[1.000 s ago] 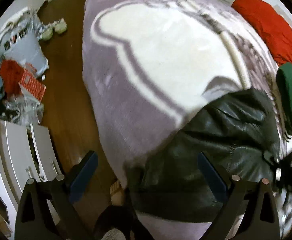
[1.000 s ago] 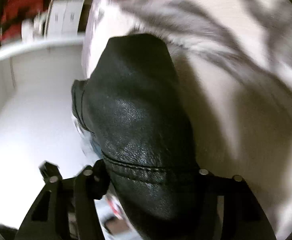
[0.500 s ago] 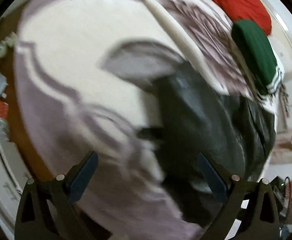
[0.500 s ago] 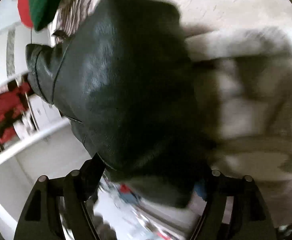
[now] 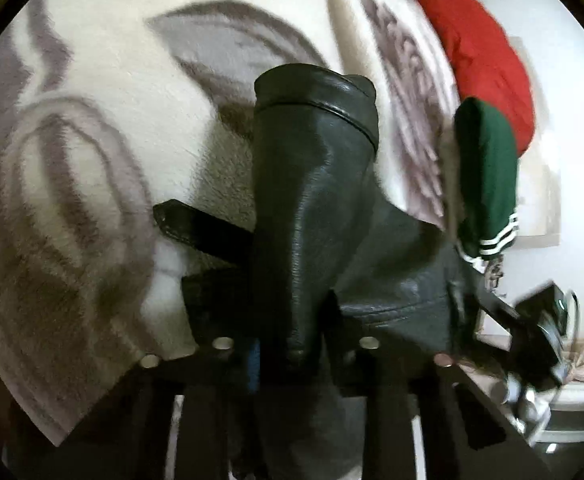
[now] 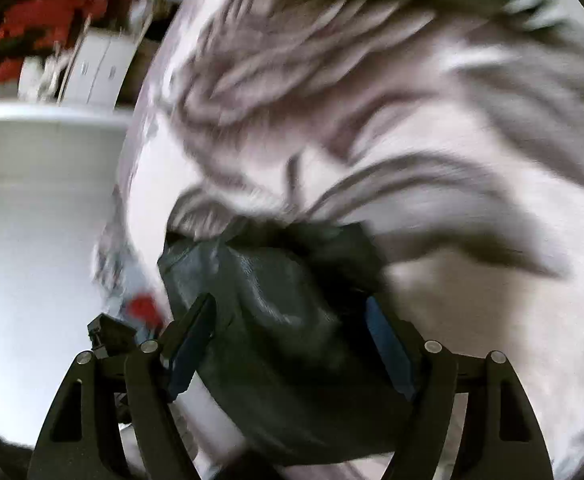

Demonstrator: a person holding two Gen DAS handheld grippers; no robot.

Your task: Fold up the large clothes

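A black leather jacket [image 5: 316, 200] lies on a bed under a white and mauve patterned blanket [image 5: 104, 92]. My left gripper [image 5: 296, 344] is shut on a jacket sleeve, whose cuff [image 5: 320, 92] stretches away from me over the blanket. A strap [image 5: 196, 228] of the jacket sticks out to the left. In the right wrist view my right gripper [image 6: 292, 336] has its jaws wide apart around a bunched part of the jacket [image 6: 276, 320] at the bed's edge; the image is blurred.
A red garment [image 5: 484, 56] and a folded green garment with white stripes [image 5: 488, 176] lie at the far right of the bed. A white wall [image 6: 32, 220] and white cabinets [image 6: 100, 68] stand beyond the bed's edge.
My left gripper was open above the bed; it has come down and shut on the sleeve. My right gripper, which held the jacket, has opened.
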